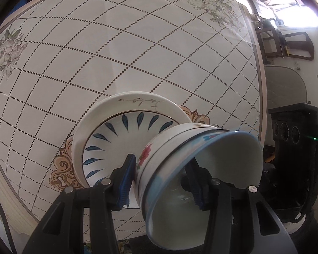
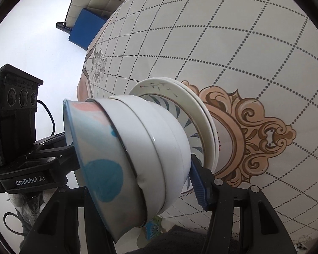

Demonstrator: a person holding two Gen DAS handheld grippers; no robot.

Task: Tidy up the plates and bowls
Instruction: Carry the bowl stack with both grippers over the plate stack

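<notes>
Three nested bowls [image 2: 137, 148] atop stacked plates [image 2: 180, 97], count unclear; left gripper [image 1: 163, 182] and right gripper [image 2: 137, 192] both clamp bowls.

right hand-held gripper [image 2: 135, 182]'s left finger hidden behind bowl stack [image 2: 137, 148].

Both views bright, evenly lit. Blown-out window glare [image 1: 296, 10] at one o'clock in left view. Heavy fisheye curvature bends tabletop [image 1: 116, 53] grid; dark vignette at corners.

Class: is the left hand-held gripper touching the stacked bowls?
Touching. The left wrist view shows the left hand-held gripper with blue pads pressed against the stacked bowls.
</notes>
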